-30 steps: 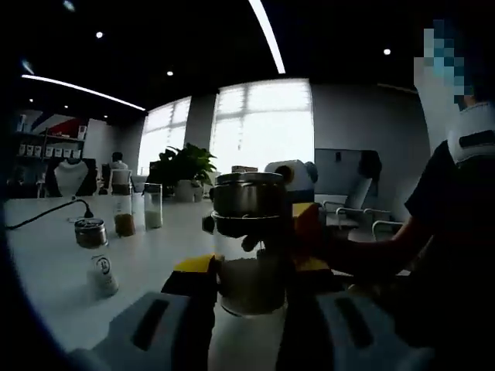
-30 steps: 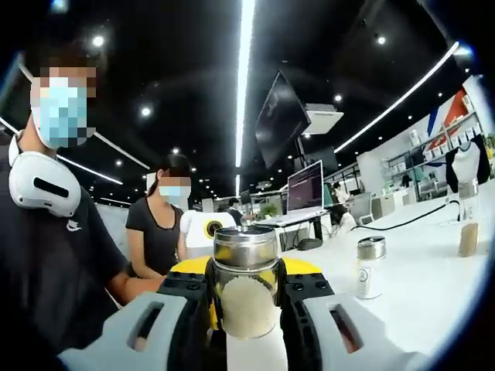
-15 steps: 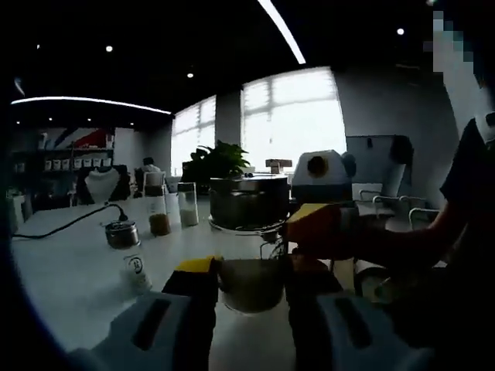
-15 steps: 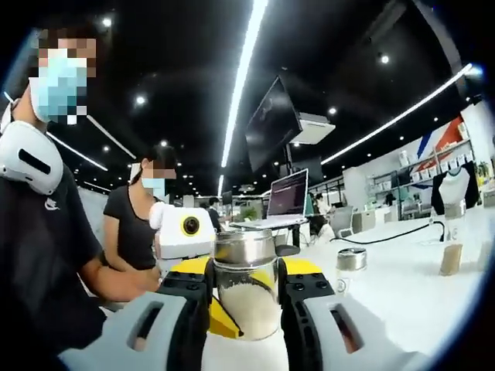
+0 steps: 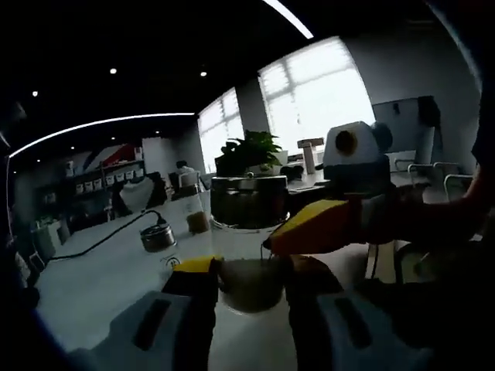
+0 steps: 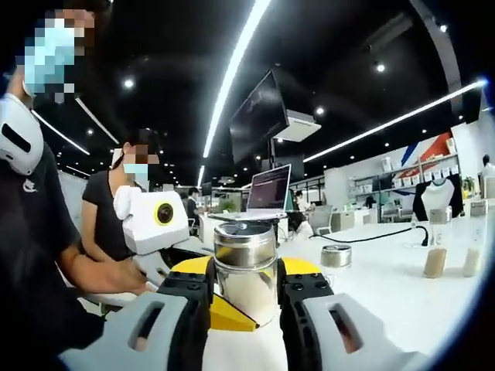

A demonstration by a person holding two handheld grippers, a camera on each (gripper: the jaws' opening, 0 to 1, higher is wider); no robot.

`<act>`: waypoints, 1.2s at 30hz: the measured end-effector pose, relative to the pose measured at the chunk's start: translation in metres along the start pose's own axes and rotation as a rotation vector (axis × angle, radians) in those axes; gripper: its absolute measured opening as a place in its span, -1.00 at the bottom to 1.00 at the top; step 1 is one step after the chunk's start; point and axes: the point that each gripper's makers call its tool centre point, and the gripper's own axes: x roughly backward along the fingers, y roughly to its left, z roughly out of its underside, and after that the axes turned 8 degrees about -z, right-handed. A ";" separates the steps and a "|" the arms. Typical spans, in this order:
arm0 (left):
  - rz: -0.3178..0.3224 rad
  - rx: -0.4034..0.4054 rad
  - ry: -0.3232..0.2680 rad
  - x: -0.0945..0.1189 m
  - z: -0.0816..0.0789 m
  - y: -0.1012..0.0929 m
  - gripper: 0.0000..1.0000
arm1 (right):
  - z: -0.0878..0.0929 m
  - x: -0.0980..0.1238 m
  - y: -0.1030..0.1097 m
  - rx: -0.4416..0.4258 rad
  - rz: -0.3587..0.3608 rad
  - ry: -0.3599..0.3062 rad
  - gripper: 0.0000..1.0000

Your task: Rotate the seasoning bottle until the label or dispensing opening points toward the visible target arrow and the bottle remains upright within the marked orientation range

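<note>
Seasoning bottle (image 6: 246,270) upright on white table (image 6: 387,286), clamped by both left gripper (image 5: 251,286) & right gripper (image 6: 244,297). Glass w/ metal cap: likely rigid, slippery, breakable; grip low on body.

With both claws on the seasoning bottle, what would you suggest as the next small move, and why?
Probably keep turning the seasoning bottle a little further while holding it upright. The right claw and the left claw both grip its glass body, its metal cap looks level, and neither view shows a label or a target arrow, so I cannot confirm alignment.
</note>
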 end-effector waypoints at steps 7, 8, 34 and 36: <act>0.110 0.105 -0.050 0.000 -0.005 -0.007 -0.28 | -0.003 0.005 -0.001 -0.041 -0.014 -0.016 -0.42; 0.122 0.112 -0.049 0.000 -0.004 -0.008 -0.28 | -0.003 0.004 0.000 -0.041 -0.017 -0.013 -0.42; 0.074 0.102 -0.051 -0.002 -0.001 -0.003 -0.29 | 0.003 -0.003 -0.009 0.051 0.095 0.063 -0.42; 0.096 0.137 -0.052 -0.001 -0.001 -0.001 -0.25 | 0.002 -0.002 -0.010 0.032 0.095 0.055 -0.42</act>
